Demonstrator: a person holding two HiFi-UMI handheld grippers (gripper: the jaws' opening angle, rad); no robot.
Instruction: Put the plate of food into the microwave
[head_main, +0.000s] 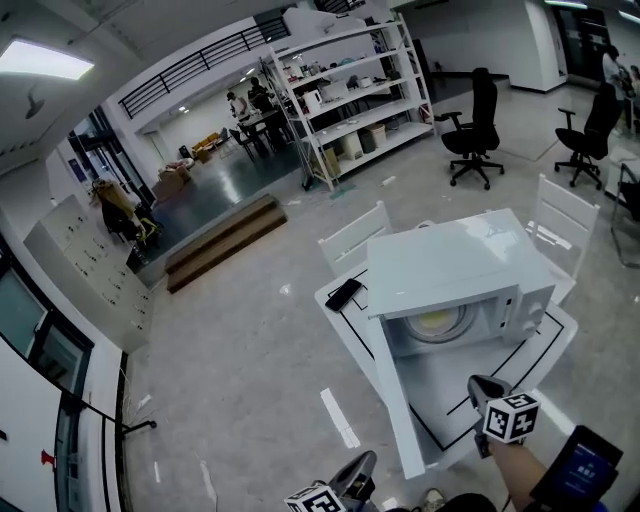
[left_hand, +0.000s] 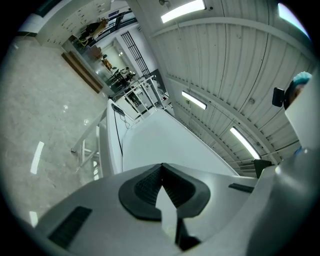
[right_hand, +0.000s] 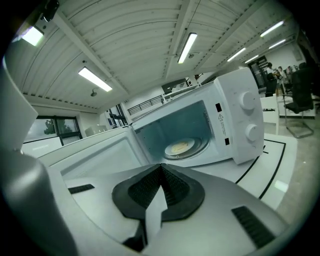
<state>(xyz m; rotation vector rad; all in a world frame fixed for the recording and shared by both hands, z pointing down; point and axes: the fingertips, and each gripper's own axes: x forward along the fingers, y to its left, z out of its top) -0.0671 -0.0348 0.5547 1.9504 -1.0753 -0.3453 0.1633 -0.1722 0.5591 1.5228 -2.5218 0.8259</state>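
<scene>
plate: round white plate of yellowish food (right_hand: 180, 147) sits inside the boxy white microwave (right_hand: 240, 120), door (right_hand: 100, 155) open for loading.
left gripper (left_hand: 161, 169): fingers closed, empty, held aside.
right gripper (right_hand: 161, 169): fingers closed, empty, facing the plate.

The microwave (head_main: 460, 270) is white. The plate of food (right_hand: 180, 146) looks pale yellow. The table (head_main: 445, 395) is white with black lines. The right gripper (right_hand: 161, 167) is grey, and its cube (head_main: 511, 417) has black-and-white squares.
</scene>
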